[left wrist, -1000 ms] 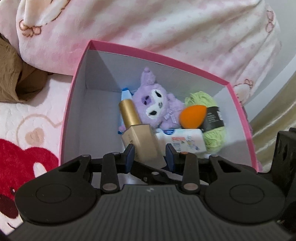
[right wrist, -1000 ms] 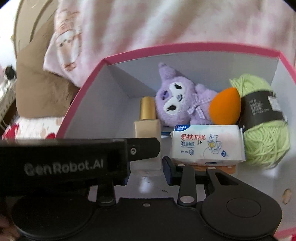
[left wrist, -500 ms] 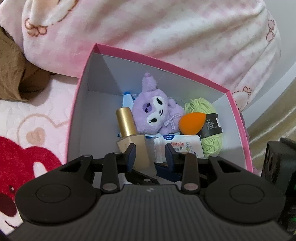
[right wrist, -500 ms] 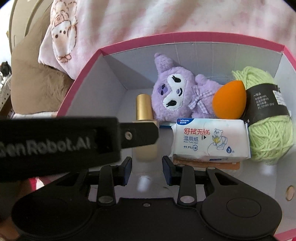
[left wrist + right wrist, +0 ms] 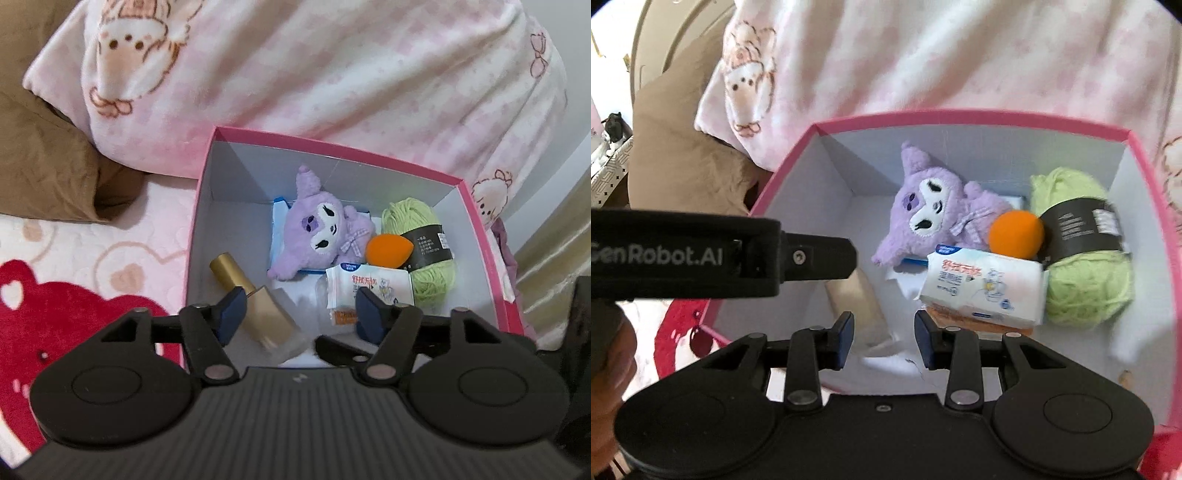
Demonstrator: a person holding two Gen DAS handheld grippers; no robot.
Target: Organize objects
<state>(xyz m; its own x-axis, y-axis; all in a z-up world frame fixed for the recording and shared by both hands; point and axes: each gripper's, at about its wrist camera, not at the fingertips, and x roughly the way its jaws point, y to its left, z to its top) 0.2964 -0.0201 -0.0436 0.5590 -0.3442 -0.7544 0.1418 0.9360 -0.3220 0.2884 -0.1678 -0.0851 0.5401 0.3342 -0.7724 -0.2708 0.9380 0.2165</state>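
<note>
Blue-padded fingers of the left gripper (image 5: 297,309) stand wide apart with nothing between them; the left pad sits just beside the gold bottle (image 5: 255,308), and whether it touches is unclear. The right gripper (image 5: 884,341) is partly spread and also holds nothing, hovering over the near edge of the pink box (image 5: 967,119).

Seen from the left wrist, the bottle lies whole on its side on the box floor, long axis diagonal, with its round gold cap toward the far-left wall and its square base toward the near edge. From the right wrist the left tool's black body (image 5: 720,254) hides the cap, leaving only the pale lower body (image 5: 855,302).

Further in, the wipes packet (image 5: 369,288) lies beside the bottle, with the orange sponge (image 5: 388,250), purple plush (image 5: 319,230) and green yarn (image 5: 421,251) behind it. Only the right wrist view shows an orange packet (image 5: 979,325) under the wipes. A pink blanket (image 5: 351,74) rises behind the box.
</note>
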